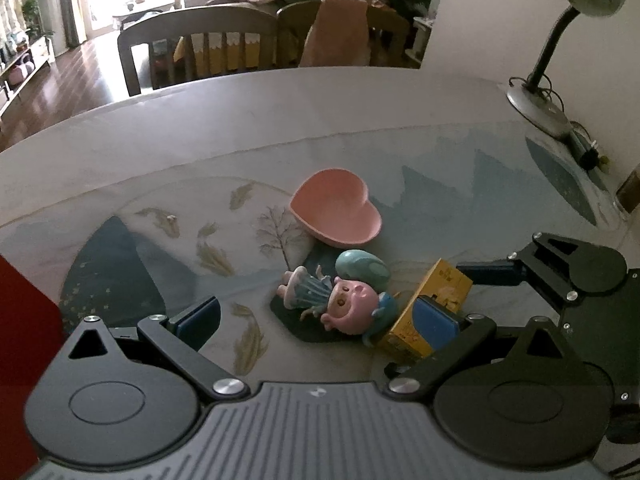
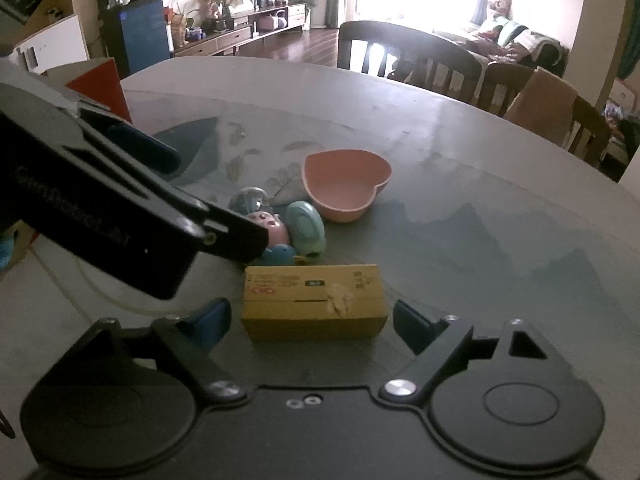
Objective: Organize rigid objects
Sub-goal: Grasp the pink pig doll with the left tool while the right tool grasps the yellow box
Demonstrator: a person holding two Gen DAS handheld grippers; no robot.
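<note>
We bring both grippers down over the small cluster on the patterned table mat (image 1: 120,264). Our right gripper (image 2: 310,320) frames the yellow box (image 2: 314,300), which lies on its long side just in front of the camera; the blue pads (image 2: 208,320) stand on either side of the box's ends, each with a visible gap, so the jaws are apart and nothing is clamped. Lined up this way, the box looks like our next pick, with the grip taken across its length.

Our left gripper (image 1: 316,316) is likewise spread wide, empty, around the doll figurine (image 1: 332,300) that lies on its side against the box. One of its pads (image 1: 434,320) sits in front of the box from this view — we cannot tell whether it touches the box. The pink heart-shaped bowl (image 1: 336,212) stands upright and empty just beyond the doll, a likely place for the small things to go.

A pale green rounded object (image 2: 306,232) lies between doll and bowl; we cannot make out what it is. In the right view the left gripper's body covers most of the doll, and a shiny rounded piece (image 2: 250,200) behind it is hard to read. A red box (image 2: 104,84) at the table's edge is cut off — its purpose is unclear. A desk lamp (image 1: 560,40) stands well apart.
</note>
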